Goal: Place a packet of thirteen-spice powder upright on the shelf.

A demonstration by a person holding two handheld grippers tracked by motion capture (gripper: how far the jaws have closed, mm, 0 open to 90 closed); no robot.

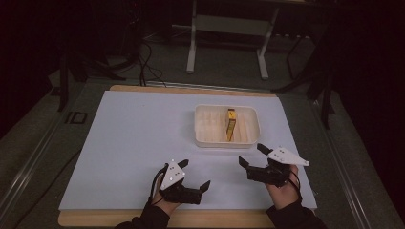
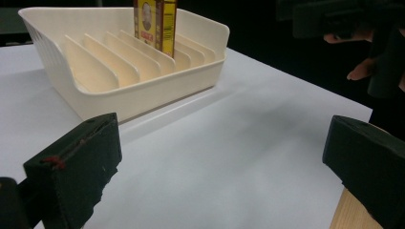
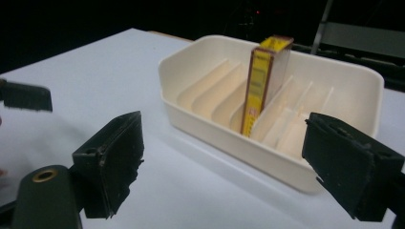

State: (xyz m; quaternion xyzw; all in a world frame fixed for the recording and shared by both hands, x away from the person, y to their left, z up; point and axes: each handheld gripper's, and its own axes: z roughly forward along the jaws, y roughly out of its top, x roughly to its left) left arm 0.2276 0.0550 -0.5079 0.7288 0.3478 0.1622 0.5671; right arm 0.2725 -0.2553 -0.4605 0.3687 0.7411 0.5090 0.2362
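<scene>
Fingers of both the left gripper (image 1: 194,175) and the right gripper (image 1: 251,156) stand wide and empty, near the table's (image 1: 133,133) front edge. A yellow box (image 1: 230,124) stands upright in a middle slot of the cream rack (image 1: 203,129). This looks like a pause between steps; any next move calls for reaching forward to the rack.

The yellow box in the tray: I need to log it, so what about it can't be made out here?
- Print on the yellow box: too small in the high view, blurred in the right gripper view.
- Its top: cut off by the upper edge of the left gripper view.
- Its bottom: hidden by the tray wall and dividers.
</scene>
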